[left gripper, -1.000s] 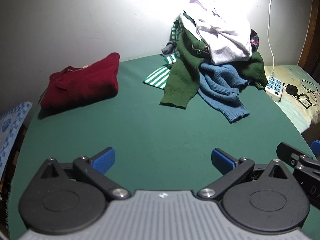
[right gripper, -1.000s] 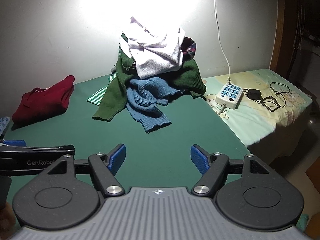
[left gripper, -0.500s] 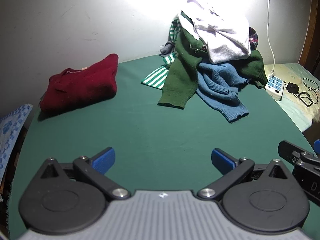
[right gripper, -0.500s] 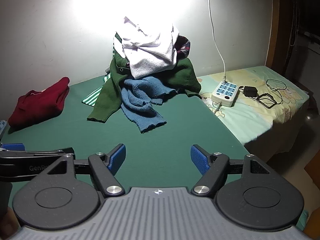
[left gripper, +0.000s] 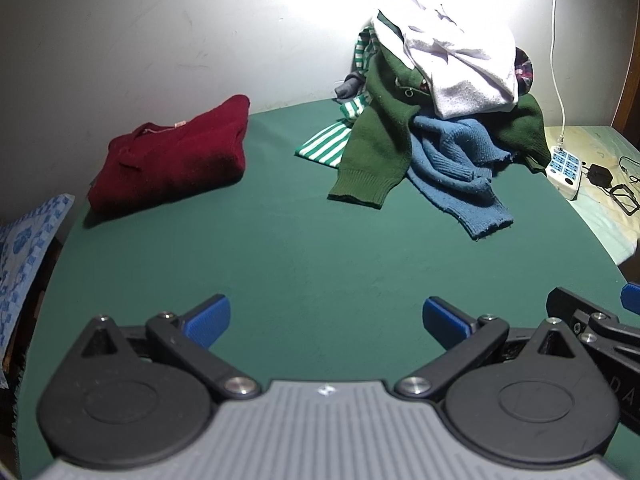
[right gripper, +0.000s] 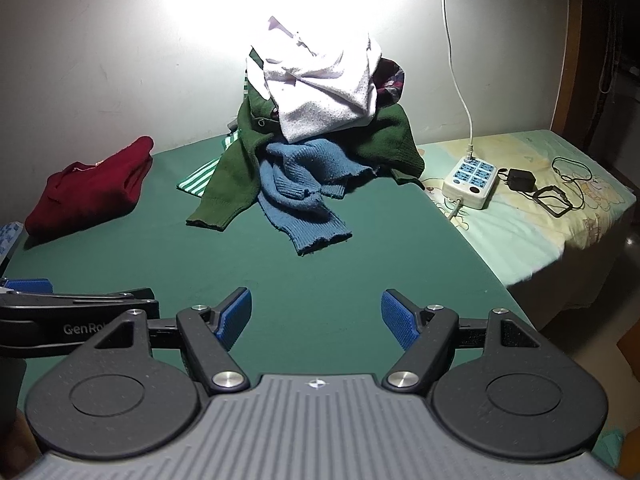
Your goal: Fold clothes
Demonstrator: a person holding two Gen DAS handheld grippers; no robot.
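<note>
Nearest, the left gripper [left gripper: 326,320] and right gripper [right gripper: 316,314] hang with jaws spread, empty, over the green table [right gripper: 320,268] — farther back lies a folded red sweater [left gripper: 172,156], and a heap of unfolded clothes [right gripper: 316,128] by the wall

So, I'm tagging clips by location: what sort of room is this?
Probably a bedroom at home. A heap of unfolded clothes sits on a green mat against a wall, a folded red sweater lies nearby, and a power strip rests on a printed bedsheet.
</note>
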